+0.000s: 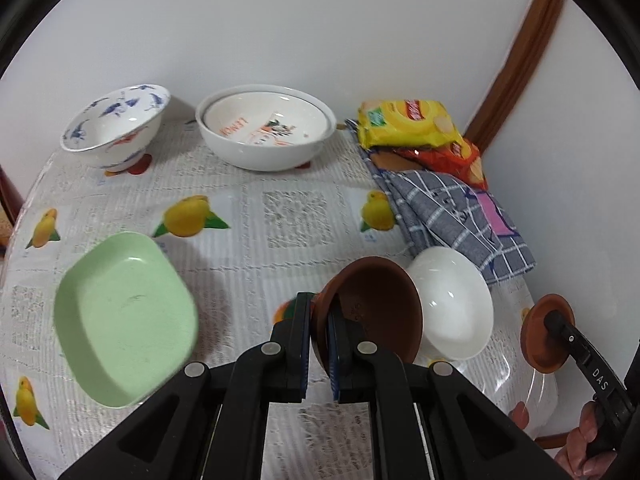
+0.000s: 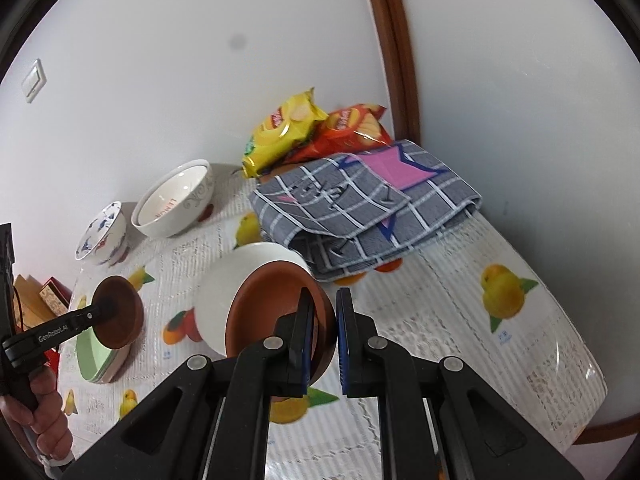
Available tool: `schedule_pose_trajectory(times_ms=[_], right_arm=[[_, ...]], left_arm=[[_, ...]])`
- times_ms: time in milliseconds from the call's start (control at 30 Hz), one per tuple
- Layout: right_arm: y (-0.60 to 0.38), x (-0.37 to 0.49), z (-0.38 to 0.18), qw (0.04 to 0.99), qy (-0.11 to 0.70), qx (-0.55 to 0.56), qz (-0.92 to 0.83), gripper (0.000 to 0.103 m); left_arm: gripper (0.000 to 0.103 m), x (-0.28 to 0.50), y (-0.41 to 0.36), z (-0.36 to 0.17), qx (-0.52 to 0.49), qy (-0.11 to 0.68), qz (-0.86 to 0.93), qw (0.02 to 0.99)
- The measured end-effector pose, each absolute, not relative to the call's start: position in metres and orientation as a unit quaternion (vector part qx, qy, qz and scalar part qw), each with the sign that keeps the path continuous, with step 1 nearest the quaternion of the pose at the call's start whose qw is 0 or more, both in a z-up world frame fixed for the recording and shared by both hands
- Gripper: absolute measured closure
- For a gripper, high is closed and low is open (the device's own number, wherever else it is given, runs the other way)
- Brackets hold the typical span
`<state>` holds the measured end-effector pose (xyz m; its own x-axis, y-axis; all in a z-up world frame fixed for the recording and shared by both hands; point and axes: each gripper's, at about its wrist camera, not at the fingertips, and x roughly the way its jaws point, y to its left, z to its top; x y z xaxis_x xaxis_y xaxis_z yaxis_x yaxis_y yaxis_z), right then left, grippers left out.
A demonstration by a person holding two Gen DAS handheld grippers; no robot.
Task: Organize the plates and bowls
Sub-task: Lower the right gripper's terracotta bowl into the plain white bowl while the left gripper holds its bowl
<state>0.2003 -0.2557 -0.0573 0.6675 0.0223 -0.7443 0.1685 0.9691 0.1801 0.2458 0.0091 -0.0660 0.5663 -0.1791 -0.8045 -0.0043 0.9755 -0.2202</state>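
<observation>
We've got the left gripper (image 1: 319, 344) pinching one brown dish (image 1: 372, 312) by its rim and the right gripper (image 2: 323, 344) pinching another brown dish (image 2: 276, 316), both lifted above the table (image 1: 248, 216), probably so they'll nest together.

yellow snack bag (image 1: 404, 122) on red snack bag (image 1: 464, 158) | grey checked cloth (image 2: 360, 216) folded beside them | fruit-print tabletop (image 1: 296, 216) | wall switch (image 2: 34, 80)
</observation>
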Motion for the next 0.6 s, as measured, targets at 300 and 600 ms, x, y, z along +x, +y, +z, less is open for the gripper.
schedule_pose_trajectory(times_ms=[300,600], right_arm=[[-0.227,0.228,-0.068,0.903,0.418,0.102,-0.02,0.092],[-0.206,0.26,-0.1,0.894,0.443,0.071,-0.02,0.092]], left_arm=[[0.095,0.249,0.05,-0.072,-0.117,0.463,-0.014,0.879],[0.095,0.26,0.07,-0.091,-0.128,0.473,-0.003,0.872]])
